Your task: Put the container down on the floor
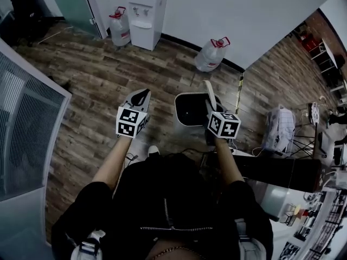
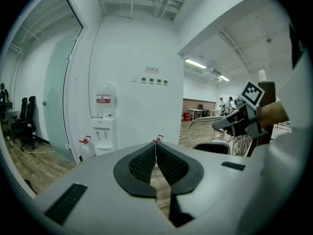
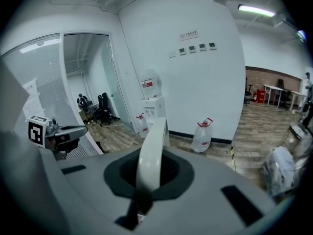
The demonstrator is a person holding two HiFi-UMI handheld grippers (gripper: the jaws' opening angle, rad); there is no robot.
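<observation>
A white container with a dark inside hangs in front of me over the wood floor. My right gripper is shut on its white handle, which stands edge-on between the jaws of the right gripper. In the left gripper view the container shows at the right, under the right gripper. My left gripper is level with the container on its left, apart from it. The pads of the left gripper meet, with nothing between them.
A white water dispenser stands against the far wall, with one water bottle beside it and another further right. A glass partition runs along the left. A white bag and a dark desk are at the right.
</observation>
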